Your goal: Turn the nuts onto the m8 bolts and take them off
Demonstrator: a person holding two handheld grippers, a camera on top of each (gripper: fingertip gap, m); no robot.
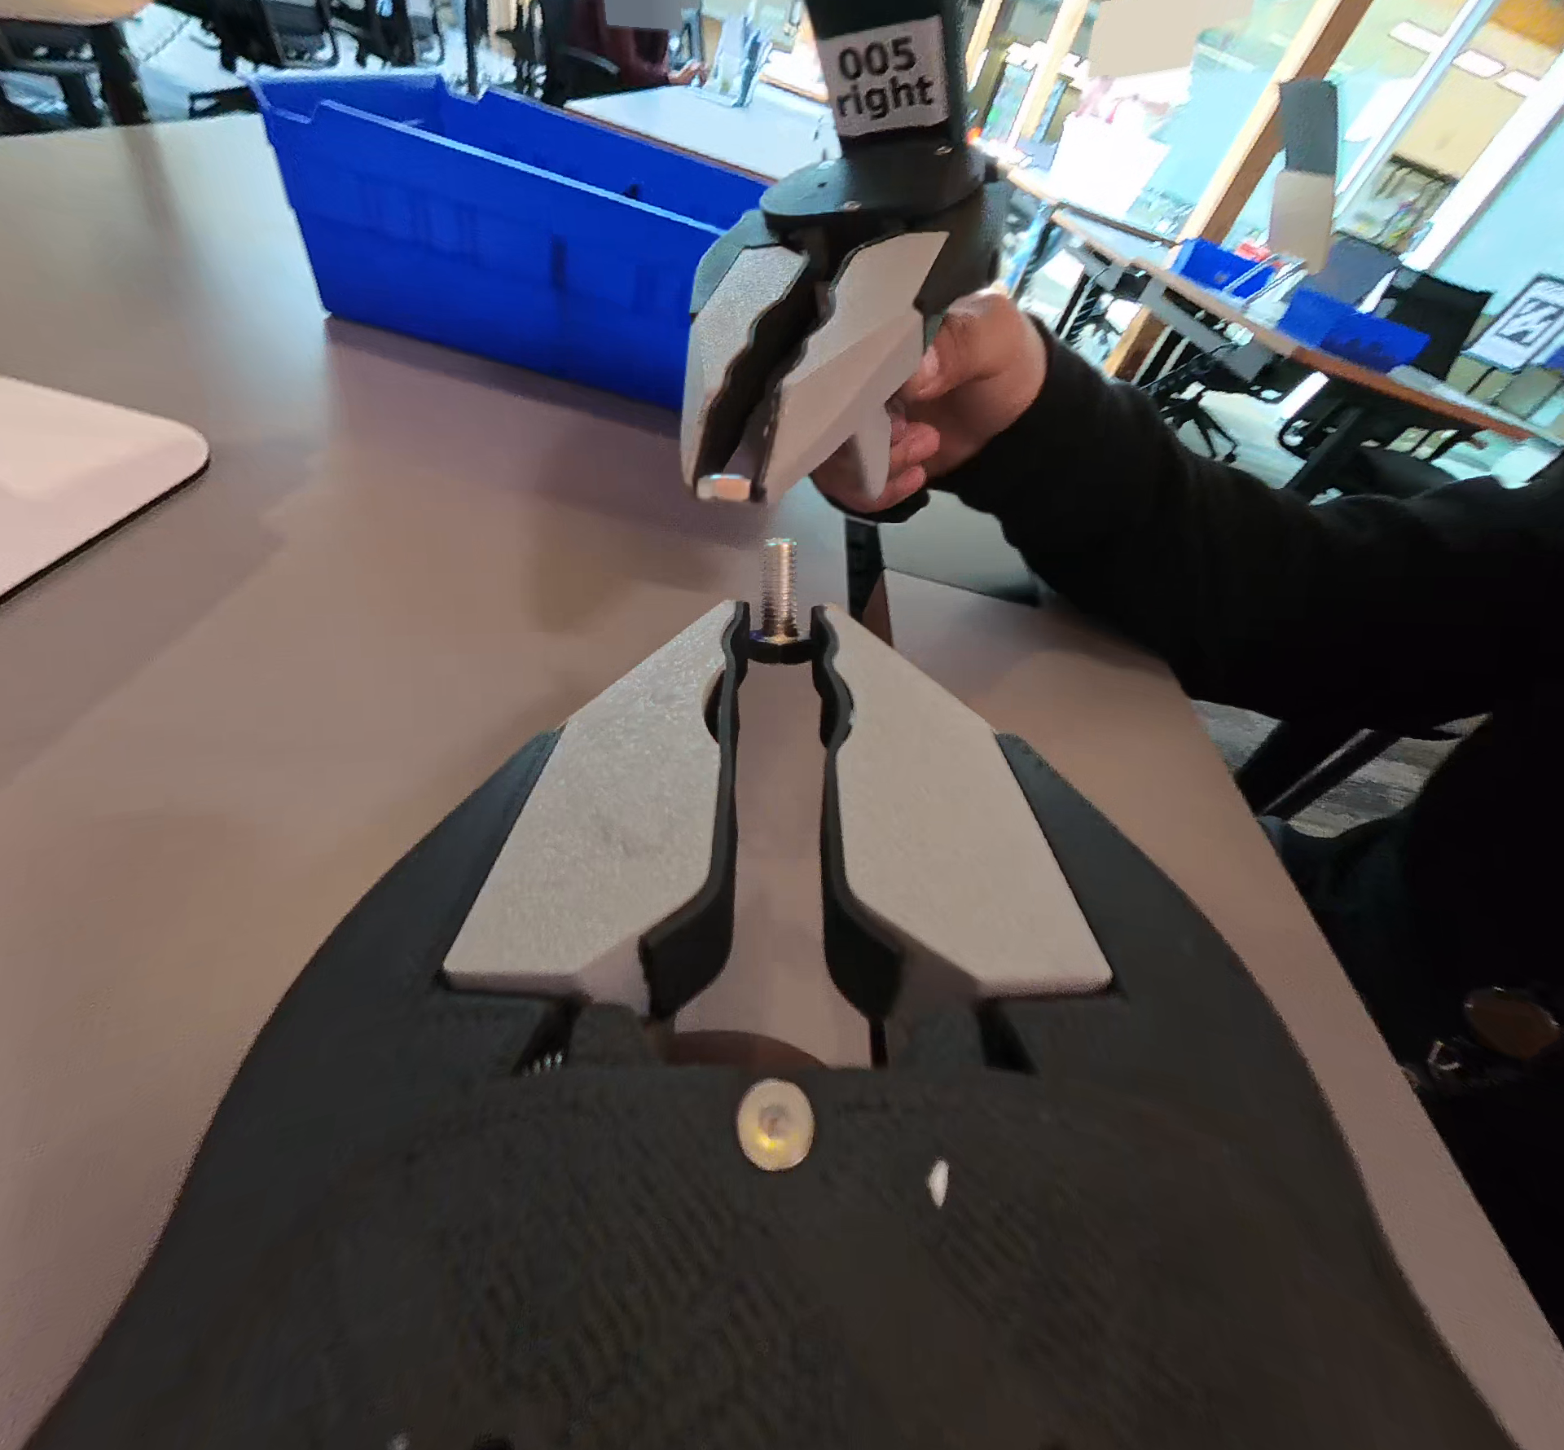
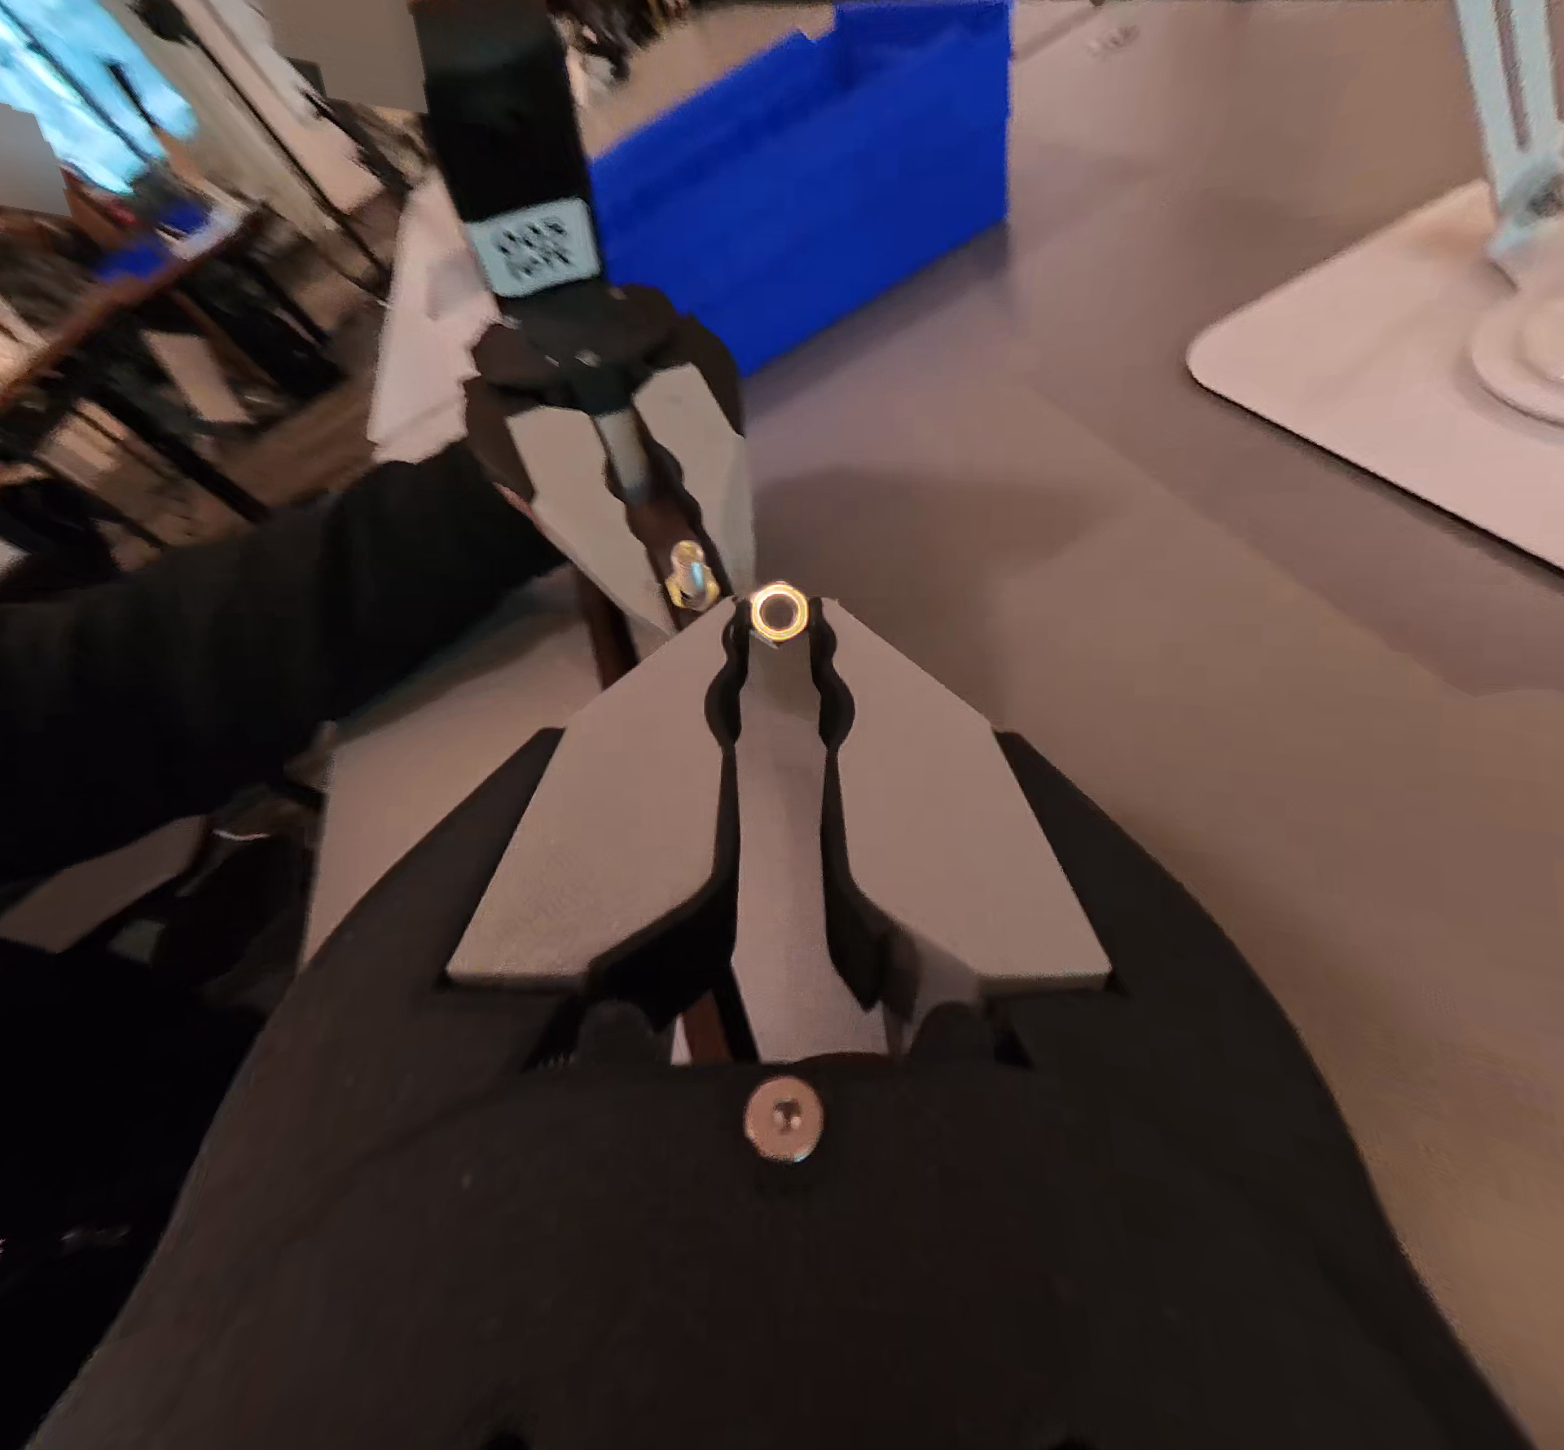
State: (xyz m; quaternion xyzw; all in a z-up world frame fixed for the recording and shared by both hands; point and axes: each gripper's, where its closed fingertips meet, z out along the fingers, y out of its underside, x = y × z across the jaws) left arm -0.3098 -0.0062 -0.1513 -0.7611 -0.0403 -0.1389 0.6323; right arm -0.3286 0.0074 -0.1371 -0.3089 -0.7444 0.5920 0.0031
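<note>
My left gripper [image 1: 777, 631] is shut on the head of a silver M8 bolt [image 1: 777, 584], whose threaded shank stands upright above the fingertips. My right gripper [image 1: 729, 487] hangs point-down just above and slightly left of the bolt tip, shut on a silver hex nut [image 1: 728, 488], with a small gap between nut and bolt. In the right wrist view my right gripper [image 2: 779, 615] holds the nut [image 2: 779, 612] with its hole facing the camera. The left gripper [image 2: 692, 576] with the bolt [image 2: 690, 570] is just left of and beyond it.
A blue plastic bin [image 1: 508, 241] stands on the grey table [image 1: 254, 563] behind the grippers; it also shows in the right wrist view [image 2: 812, 165]. A white stand base [image 2: 1371, 394] lies on the table at the side. A person's hand and black sleeve [image 1: 1185, 512] hold the right gripper. My left and right fingertips are right by each other.
</note>
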